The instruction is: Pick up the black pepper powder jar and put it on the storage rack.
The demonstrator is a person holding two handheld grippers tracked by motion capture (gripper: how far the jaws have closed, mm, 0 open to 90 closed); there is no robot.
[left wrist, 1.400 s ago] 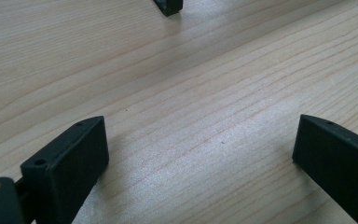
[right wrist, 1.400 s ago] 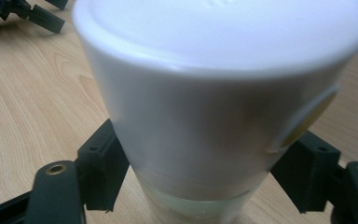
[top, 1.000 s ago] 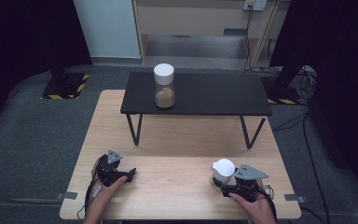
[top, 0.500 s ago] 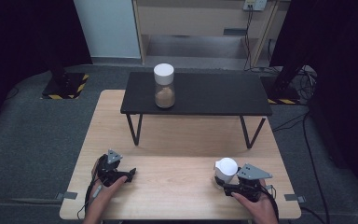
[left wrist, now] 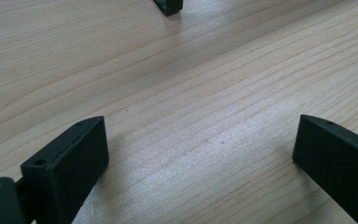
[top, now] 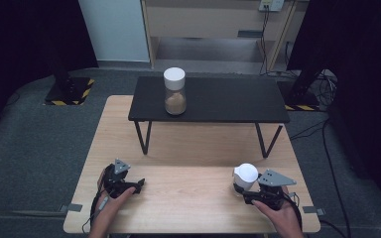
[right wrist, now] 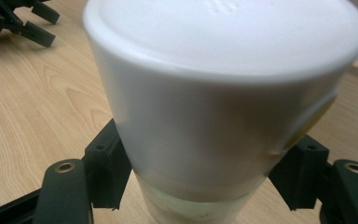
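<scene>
Two jars with white lids are counted. One jar (top: 174, 91), partly filled with a brown powder, is set upright on the black raised shelf (top: 228, 99), near that shelf's left end and just behind its front edge. The other jar (top: 245, 177) is found at the near right of the wooden bench (top: 188, 148), gripped by the right gripper (top: 250, 191); in the right gripper view the two black jaws are closed against the sides of this jar (right wrist: 214, 102), just under the white lid (right wrist: 223, 42), with the glass body seen below them. Whether its base is touching the bench cannot be told.

Two grippers are counted, one in each hand. The left gripper (top: 129, 184) is laid on the bench at the near left, well apart from the jar, and its jaws are held wide open with bare wood between them, as shown in the left gripper view.

One shelf on four thin legs is counted, set across the far half of the bench. A broad strip of bare wood is left between the two grippers, and more under the shelf. The held jar is near the bench's right and front edges.
</scene>
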